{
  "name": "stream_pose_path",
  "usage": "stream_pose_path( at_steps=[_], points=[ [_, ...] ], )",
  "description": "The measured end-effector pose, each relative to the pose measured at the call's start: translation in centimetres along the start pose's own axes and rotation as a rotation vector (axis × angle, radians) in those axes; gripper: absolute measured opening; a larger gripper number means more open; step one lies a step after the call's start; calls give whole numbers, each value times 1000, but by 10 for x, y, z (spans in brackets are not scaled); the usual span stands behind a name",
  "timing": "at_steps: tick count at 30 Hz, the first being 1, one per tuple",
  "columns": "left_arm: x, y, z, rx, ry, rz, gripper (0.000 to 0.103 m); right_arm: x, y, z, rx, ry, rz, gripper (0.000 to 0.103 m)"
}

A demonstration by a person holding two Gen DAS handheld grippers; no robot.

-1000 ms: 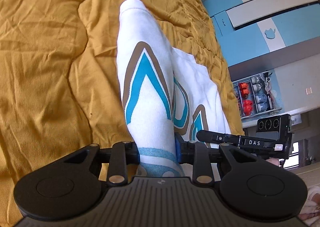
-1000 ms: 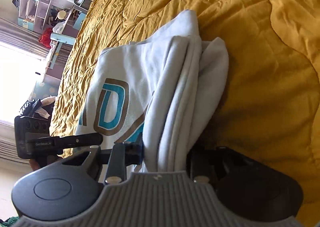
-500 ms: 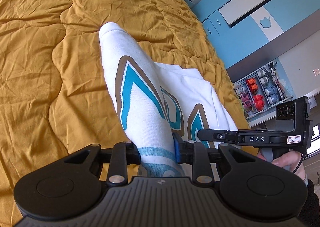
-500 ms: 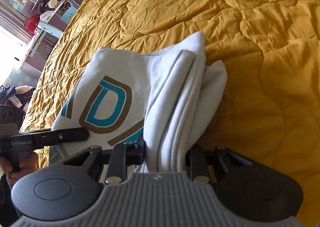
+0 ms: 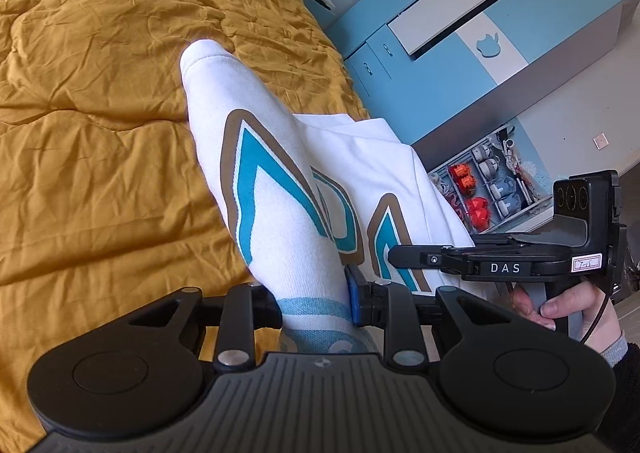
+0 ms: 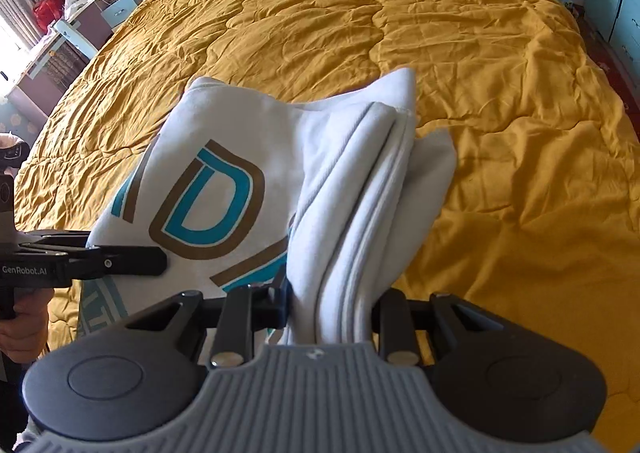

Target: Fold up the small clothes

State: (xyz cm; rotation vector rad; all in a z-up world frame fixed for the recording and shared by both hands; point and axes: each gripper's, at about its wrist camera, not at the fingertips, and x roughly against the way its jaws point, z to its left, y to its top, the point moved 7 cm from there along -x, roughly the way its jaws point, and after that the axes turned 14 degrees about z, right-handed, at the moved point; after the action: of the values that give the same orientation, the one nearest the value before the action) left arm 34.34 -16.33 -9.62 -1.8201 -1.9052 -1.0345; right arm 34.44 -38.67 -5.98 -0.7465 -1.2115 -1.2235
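Note:
A white garment (image 5: 276,189) with teal and brown lettering hangs folded between both grippers above a mustard-yellow quilt (image 5: 100,93). My left gripper (image 5: 316,305) is shut on one bunched end of it, the cloth filling the gap between the pads. My right gripper (image 6: 330,305) is shut on the other end, where several thick layers of the garment (image 6: 352,193) pass through the jaws. The right gripper (image 5: 440,259) also shows in the left wrist view, held by a hand at the right. The left gripper (image 6: 132,259) pokes in at the left edge of the right wrist view.
The quilt (image 6: 400,25) covers a wide bed. A blue and white wardrobe (image 5: 480,33) stands beyond the bed's edge, with a small rack of shoes (image 5: 476,189) below it. Shelves and a desk with clutter (image 6: 68,9) line the window side.
Both grippers have risen with the garment still clamped. More of the bed and room shows now, and the cloth hangs higher off the quilt.

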Motion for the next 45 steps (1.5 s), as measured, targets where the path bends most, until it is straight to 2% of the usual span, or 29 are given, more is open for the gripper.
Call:
stream_pose_path(
  at_steps=[3,7,9,11,14,15,17,20,24,26,27,29,30,31,34,35,36,37,40,42,44,45],
  points=[
    [-30,7,4,17,-26,29,30,-13,9,-34,-21,7,40,21],
    [-69,5,27,84,-73,102,30,-44,10,-72,-83,44,106,21],
    [-78,-1,38,94,-84,105,30,-57,8,-86,-128,94,114,21],
    [-82,-9,52,120,-124,113,31,-66,2,-99,-179,160,106,22],
    [-83,-18,77,217,-265,144,33,-75,-14,-120,-286,259,77,34],
    [-81,-21,86,260,-306,150,35,-77,-20,-128,-331,269,79,45],
    [-74,-25,93,262,-324,136,38,-77,-32,-141,-399,301,53,47],
    [-56,-31,88,177,-245,97,47,-68,-48,-148,-450,319,12,48],
    [-31,-41,83,119,-148,74,53,-50,-64,-152,-486,223,-6,51],
    [-12,-46,78,85,-101,26,50,-35,-70,-149,-506,139,-45,51],
    [0,-50,71,34,-58,-21,49,-22,-77,-144,-490,58,-89,49],
    [19,-59,56,-57,-2,-87,37,-2,-87,-135,-454,-79,-184,48],
    [26,-64,46,-94,9,-113,34,9,-95,-125,-451,-119,-254,45],
    [31,-70,34,-133,7,-129,29,16,-101,-113,-433,-118,-306,36],
    [33,-85,1,-251,5,-133,13,26,-118,-77,-369,-103,-419,23],
    [25,-89,-14,-300,17,-124,10,25,-121,-64,-339,-114,-445,20],
    [15,-95,-27,-345,36,-107,8,21,-123,-49,-313,-111,-466,12],
    [8,-100,-34,-379,55,-87,5,13,-120,-32,-294,-104,-477,8],
    [-20,-118,-41,-444,123,-8,2,-5,-134,-7,-291,-74,-481,8],
    [-29,-127,-40,-470,197,6,2,-20,-143,-2,-338,-68,-438,8],
    [-32,-131,-38,-465,236,25,3,-32,-154,-7,-385,-72,-422,0],
    [-32,-132,-38,-461,246,27,3,-33,-159,-10,-405,-81,-428,0]
  ],
)
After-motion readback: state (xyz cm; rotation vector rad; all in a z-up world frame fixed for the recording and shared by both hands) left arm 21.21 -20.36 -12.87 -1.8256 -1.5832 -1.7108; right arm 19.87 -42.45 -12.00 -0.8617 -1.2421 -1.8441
